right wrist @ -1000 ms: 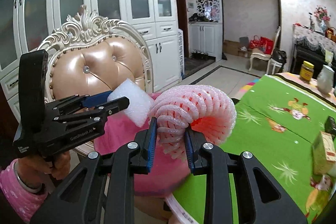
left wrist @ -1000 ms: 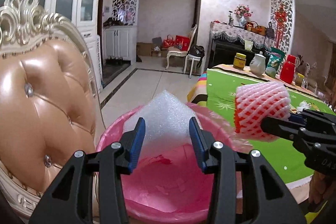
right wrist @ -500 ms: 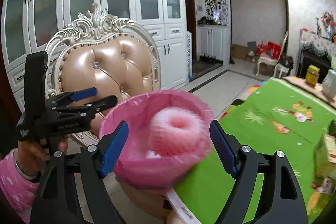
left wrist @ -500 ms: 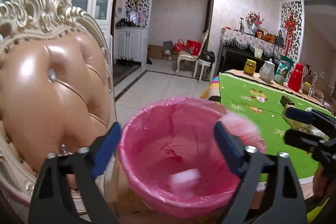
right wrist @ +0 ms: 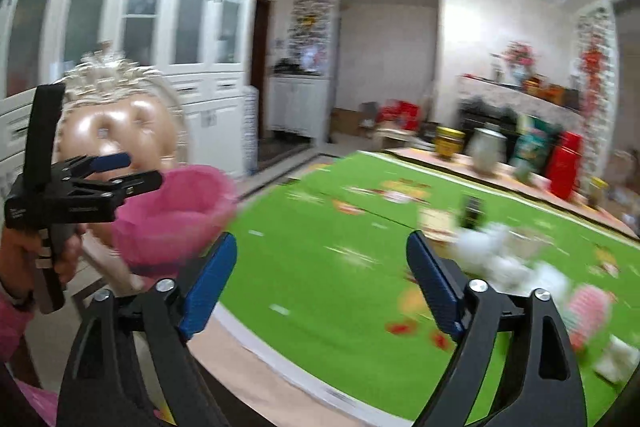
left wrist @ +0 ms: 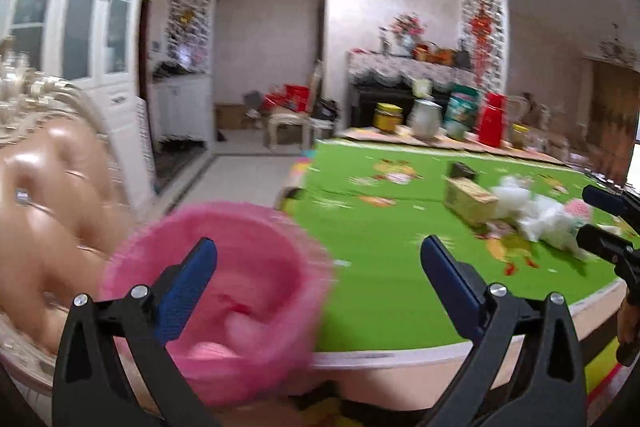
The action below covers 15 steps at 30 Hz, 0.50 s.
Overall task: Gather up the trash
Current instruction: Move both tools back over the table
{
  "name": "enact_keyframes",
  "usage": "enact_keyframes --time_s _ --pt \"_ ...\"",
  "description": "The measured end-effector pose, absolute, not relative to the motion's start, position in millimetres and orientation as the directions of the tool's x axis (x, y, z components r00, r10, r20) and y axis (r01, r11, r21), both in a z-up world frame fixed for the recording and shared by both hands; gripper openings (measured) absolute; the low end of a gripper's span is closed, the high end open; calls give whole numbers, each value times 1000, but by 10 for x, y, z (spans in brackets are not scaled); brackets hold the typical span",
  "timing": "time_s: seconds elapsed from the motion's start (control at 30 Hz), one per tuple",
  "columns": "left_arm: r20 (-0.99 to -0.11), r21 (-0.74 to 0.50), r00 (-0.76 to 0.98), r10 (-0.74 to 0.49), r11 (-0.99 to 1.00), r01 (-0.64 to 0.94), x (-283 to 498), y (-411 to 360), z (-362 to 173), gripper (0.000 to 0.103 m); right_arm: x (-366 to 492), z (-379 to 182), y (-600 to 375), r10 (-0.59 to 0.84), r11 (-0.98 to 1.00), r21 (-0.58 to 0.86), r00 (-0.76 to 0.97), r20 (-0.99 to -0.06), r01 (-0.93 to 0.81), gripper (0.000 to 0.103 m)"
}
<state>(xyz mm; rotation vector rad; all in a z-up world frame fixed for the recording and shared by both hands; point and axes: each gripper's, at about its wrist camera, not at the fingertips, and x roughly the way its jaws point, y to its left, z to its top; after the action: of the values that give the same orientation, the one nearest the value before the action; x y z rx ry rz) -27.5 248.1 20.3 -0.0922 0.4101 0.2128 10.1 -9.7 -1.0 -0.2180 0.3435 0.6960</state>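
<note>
The trash (left wrist: 536, 215) we are after is a loose heap of white foam scraps with a pink foam net (right wrist: 588, 311) at its edge, lying on the green tablecloth (left wrist: 380, 259) at the right of the left wrist view and the lower right of the right wrist view. Just left of the heap stands a small tan box (left wrist: 470, 197), and behind that a dark object too blurred for us to name.

The pink-lined bin (left wrist: 224, 291) sits at the lower left of the left wrist view, beside the table edge and in front of a tan padded chair (left wrist: 44, 211). Pale pink lumps lie inside it; we cannot make out their shape.

Our left gripper (left wrist: 318, 267) is spread wide with nothing between its blue pads, its jaws having just been opening; one pad overlaps the bin, the other the cloth. Our right gripper (right wrist: 322, 267) is likewise spread and empty, its jaws also just opened, over the green cloth.

White lettering on the left gripper's body in the right wrist view is too smeared to read. Jars and a red container (left wrist: 490, 119) line the far table edge, their labels illegible. Both views are motion-blurred throughout.
</note>
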Motion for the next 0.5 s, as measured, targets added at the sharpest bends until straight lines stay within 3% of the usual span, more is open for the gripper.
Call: enact_keyframes --time_s 0.13,0.37,0.5 --pt "-437 -83 898 56 991 -102 -14 1913 160 99 198 -61 -769 477 843 -48 785 -395 -536 85" --pt "-437 -41 893 -107 994 99 396 813 87 99 420 -248 -2014 262 960 34 850 -457 -278 85" --pt "-479 -104 848 -227 974 202 698 273 -13 99 626 -390 -2629 162 987 70 853 -496 -147 85"
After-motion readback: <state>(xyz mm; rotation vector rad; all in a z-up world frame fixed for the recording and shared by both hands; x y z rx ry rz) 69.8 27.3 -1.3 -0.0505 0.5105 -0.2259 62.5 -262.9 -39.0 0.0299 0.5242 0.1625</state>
